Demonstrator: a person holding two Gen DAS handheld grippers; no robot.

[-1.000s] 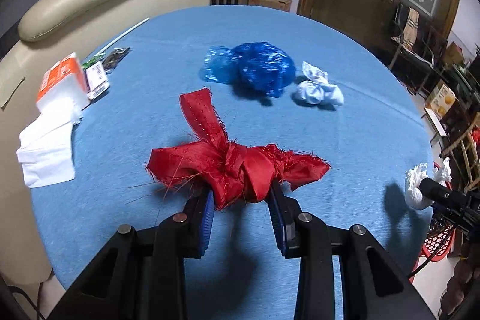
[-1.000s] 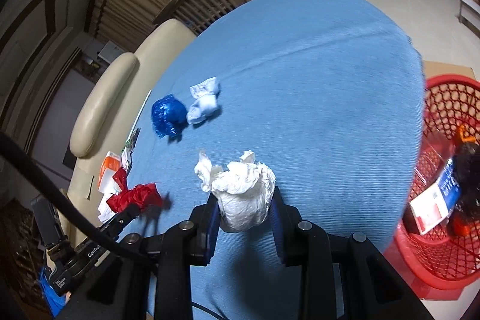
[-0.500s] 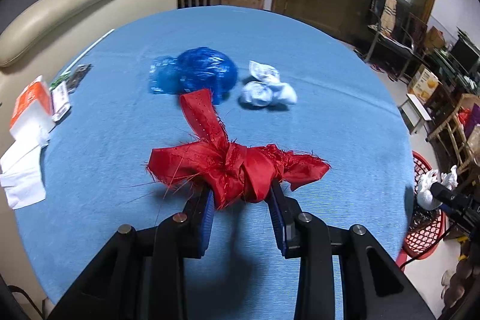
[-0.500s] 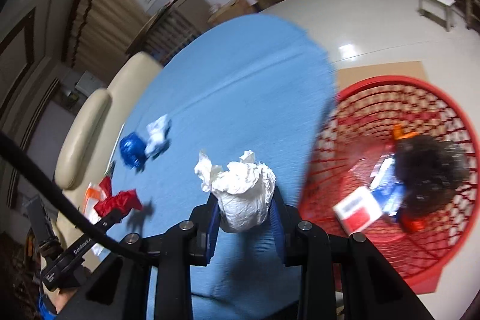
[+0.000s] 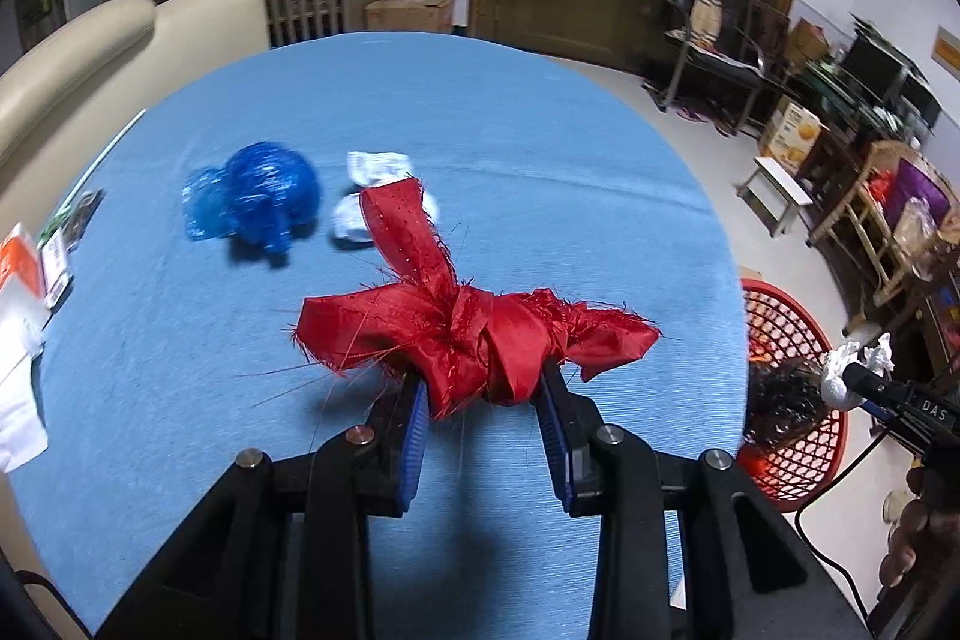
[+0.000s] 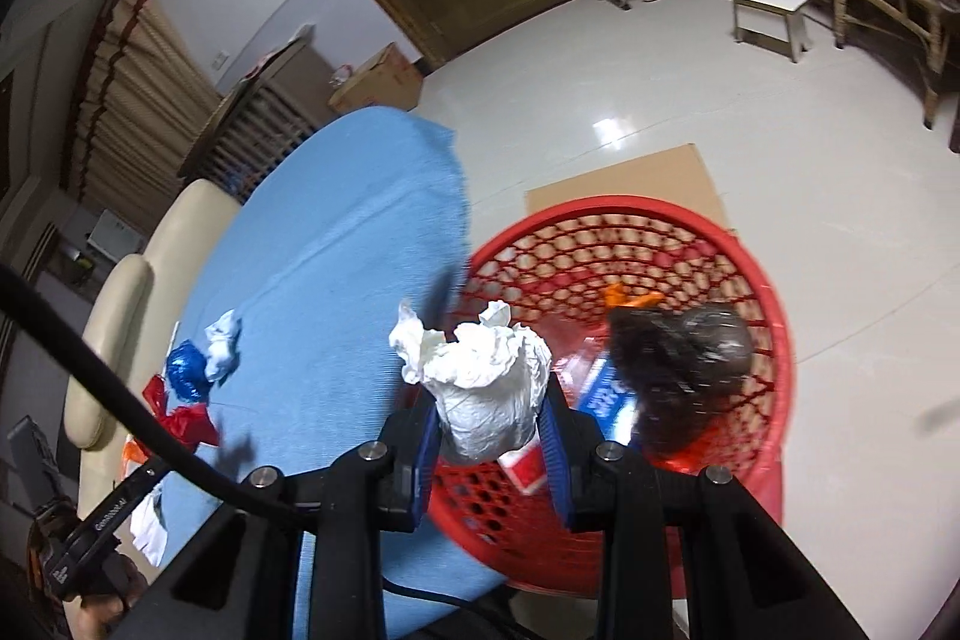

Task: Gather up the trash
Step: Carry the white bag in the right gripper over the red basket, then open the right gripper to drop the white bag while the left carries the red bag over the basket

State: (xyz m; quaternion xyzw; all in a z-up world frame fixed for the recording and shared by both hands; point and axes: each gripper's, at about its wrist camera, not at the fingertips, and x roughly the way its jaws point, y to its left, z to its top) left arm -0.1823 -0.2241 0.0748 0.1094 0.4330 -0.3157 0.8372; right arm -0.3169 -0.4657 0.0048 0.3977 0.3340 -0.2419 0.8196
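1. The left gripper (image 5: 483,400) pinches a knotted red ribbon (image 5: 474,334) between its blue pads, jaws pressed against the knot, with frayed ends sticking out to both sides.
2. The ribbon hangs above the round table with a blue cloth (image 5: 540,148), clear of its surface.
3. On the table beyond it lie a crumpled blue plastic bag (image 5: 258,208) and, just beside it, a small white paper ball (image 5: 375,196), partly hidden behind the ribbon's upright end.
4. At the table's left edge sit some white paper sheets (image 5: 15,370) and an orange packet (image 5: 21,259).
5. The right gripper (image 6: 489,436) clamps a crumpled white paper wad (image 6: 483,394), jaws tight on its sides.
6. That wad is over the near rim of a red basket (image 6: 774,316) on the floor beside the table.
7. Inside the basket lie a dark bag (image 6: 684,352), something orange and a red-and-white box.
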